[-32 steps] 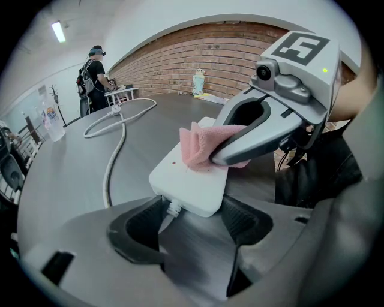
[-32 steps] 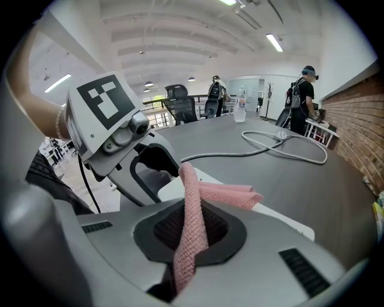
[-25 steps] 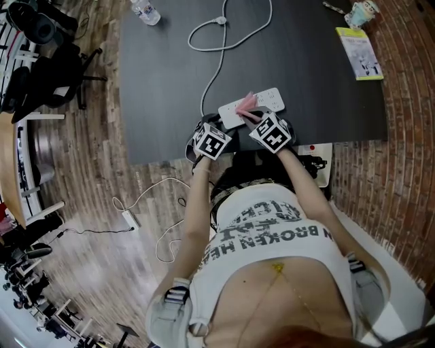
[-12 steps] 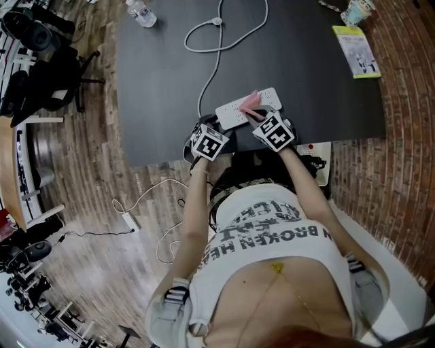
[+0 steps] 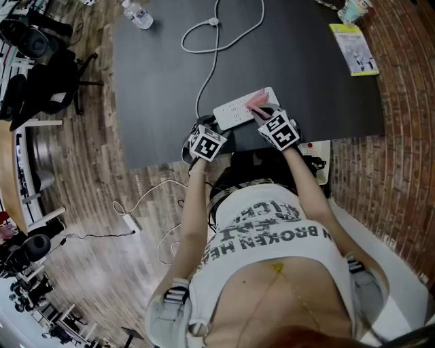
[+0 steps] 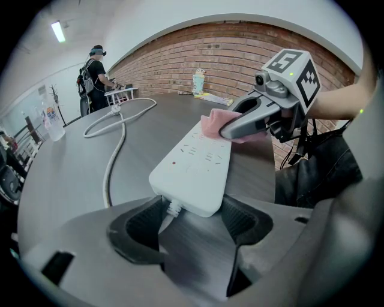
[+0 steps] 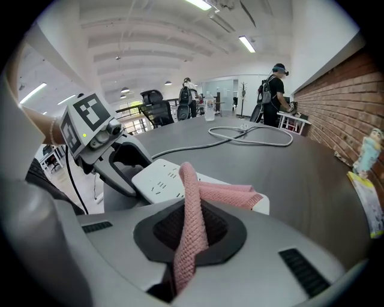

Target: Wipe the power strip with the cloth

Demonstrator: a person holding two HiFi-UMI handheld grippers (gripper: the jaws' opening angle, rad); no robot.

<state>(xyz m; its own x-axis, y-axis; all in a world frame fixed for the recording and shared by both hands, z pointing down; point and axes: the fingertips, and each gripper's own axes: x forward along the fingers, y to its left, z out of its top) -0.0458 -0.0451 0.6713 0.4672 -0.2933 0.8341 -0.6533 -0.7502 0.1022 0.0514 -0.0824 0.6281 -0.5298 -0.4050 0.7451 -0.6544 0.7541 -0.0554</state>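
A white power strip (image 5: 234,113) lies near the front edge of the dark table (image 5: 163,81); its cord (image 5: 216,47) loops away toward the far side. My left gripper (image 6: 192,220) is shut on the strip's cord end (image 6: 191,171), one jaw on each side of it. My right gripper (image 7: 192,231) is shut on a pink cloth (image 7: 191,204). The cloth's free end rests on the strip (image 7: 157,180) near the end away from the cord. From the head view, the cloth (image 5: 257,102) sits on the strip's right part, in front of the right gripper (image 5: 269,119).
A water bottle (image 5: 136,13) stands at the table's far left. A yellow-green booklet (image 5: 353,49) and a cup (image 5: 355,9) are at the far right. A second power strip (image 5: 129,219) lies on the wood floor. A person (image 6: 95,71) stands beyond the table.
The right gripper has slid the cloth to the right along the strip, toward the end away from the cord. The left gripper has stayed at the cord end.
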